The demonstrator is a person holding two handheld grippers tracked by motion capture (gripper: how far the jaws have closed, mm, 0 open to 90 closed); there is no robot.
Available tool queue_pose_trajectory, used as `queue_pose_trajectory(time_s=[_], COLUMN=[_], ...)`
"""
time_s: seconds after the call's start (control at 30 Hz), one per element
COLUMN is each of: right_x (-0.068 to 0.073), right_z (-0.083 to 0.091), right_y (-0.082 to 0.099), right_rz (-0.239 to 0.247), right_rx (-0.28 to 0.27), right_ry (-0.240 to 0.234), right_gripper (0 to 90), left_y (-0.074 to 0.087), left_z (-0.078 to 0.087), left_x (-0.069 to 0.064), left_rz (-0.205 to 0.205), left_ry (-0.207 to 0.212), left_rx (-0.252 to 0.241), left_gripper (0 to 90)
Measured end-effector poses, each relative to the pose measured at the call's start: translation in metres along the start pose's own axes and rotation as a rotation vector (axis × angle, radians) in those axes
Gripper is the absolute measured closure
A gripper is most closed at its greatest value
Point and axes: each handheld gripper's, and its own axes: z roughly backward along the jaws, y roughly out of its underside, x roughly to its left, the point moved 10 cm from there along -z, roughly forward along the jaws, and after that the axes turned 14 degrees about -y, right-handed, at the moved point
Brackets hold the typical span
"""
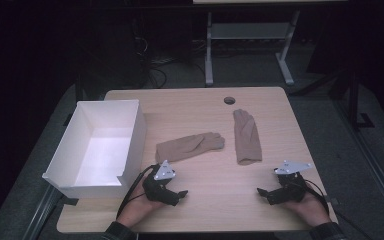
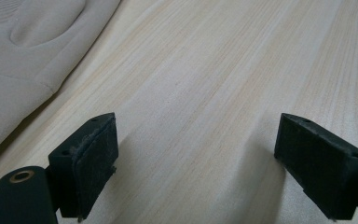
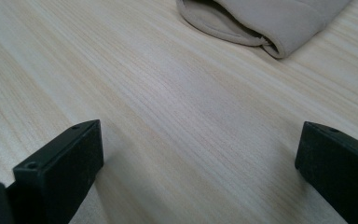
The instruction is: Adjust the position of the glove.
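Observation:
Two beige gloves lie on the wooden table (image 1: 200, 107). One glove (image 1: 190, 146) lies crosswise at the middle; the other glove (image 1: 245, 136) lies lengthwise to its right. My left gripper (image 1: 179, 196) rests near the front edge, just below the crosswise glove (image 2: 23, 56), open with bare wood between its jaws. My right gripper (image 1: 263, 193) rests at the front right, open too, pointing left. The cuff of the lengthwise glove (image 3: 265, 21) shows ahead of it.
An open white box (image 1: 97, 147) stands on the table's left side, close beside my left hand. A round cable hole (image 1: 229, 100) sits near the far edge. Another table's legs (image 1: 247, 45) stand on the dark floor behind.

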Motion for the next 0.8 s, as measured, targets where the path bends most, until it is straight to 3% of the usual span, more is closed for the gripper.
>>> queue_pose_trajectory(time_s=[0.27,0.4,0.53,0.67,0.8], right_x=[0.001,0.001,0.0,-0.002,-0.008], right_z=[0.002,0.008,0.013,0.012,0.007], right_y=[0.001,-0.002,-0.012,-0.023,-0.035], right_rz=[0.005,-0.03,-0.015,-0.031,0.003], right_rx=[0.012,0.007,-0.016,-0.038,-0.037], right_ry=[-0.014,-0.024,-0.021,-0.041,-0.039], right_gripper=[2.0,15.9,30.6,44.9,64.8], left_y=[0.0,0.0,0.0,0.0,0.0], left_z=[0.0,0.0,0.0,0.0,0.0], left_x=[0.0,0.001,0.0,0.0,0.0], left_rz=[-0.004,-0.006,-0.005,-0.005,-0.004], left_ry=[-0.001,0.002,0.005,0.005,0.005], left_rx=[-0.001,-0.003,-0.001,0.0,0.001], left_gripper=[12.7,12.7,12.7,12.7,12.7])
